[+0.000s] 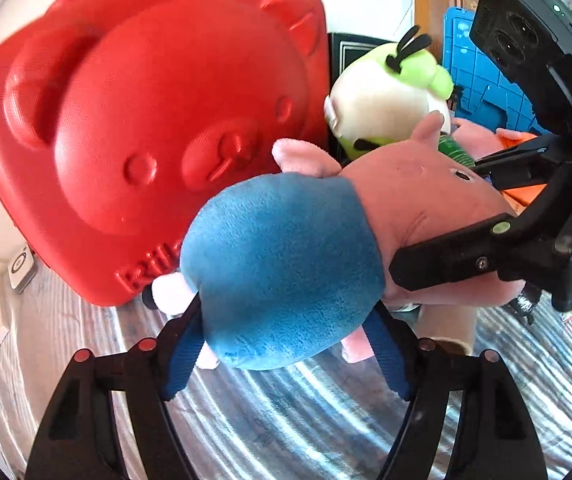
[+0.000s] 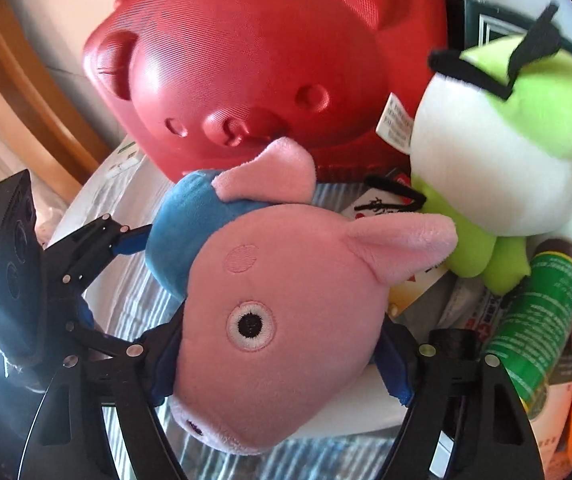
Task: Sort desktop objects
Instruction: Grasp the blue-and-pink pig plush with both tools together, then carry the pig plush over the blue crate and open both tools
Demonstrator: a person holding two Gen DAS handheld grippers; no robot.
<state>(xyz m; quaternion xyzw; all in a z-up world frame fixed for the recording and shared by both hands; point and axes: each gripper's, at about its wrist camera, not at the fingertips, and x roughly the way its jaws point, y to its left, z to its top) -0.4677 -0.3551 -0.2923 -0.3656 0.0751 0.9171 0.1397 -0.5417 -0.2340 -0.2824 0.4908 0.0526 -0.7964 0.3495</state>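
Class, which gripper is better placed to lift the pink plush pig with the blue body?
Probably the left gripper: it presses the pink plush pig at its broad blue body; the right gripper pinches only the head, so it might dangle.

The pig toy (image 2: pixel 262 312) is soft plush cloth, matt and short-haired, pink on the head and blue on the body. The green and white plush toy (image 2: pixel 514 152) has the same fuzzy cloth, with a paper-like label. The red bear case (image 1: pixel 158 120) is hard moulded plastic with a fine woven texture and a slight shine. The table (image 1: pixel 286 420) looks glossy and striped. The green can (image 2: pixel 534 320) has a shiny printed surface.
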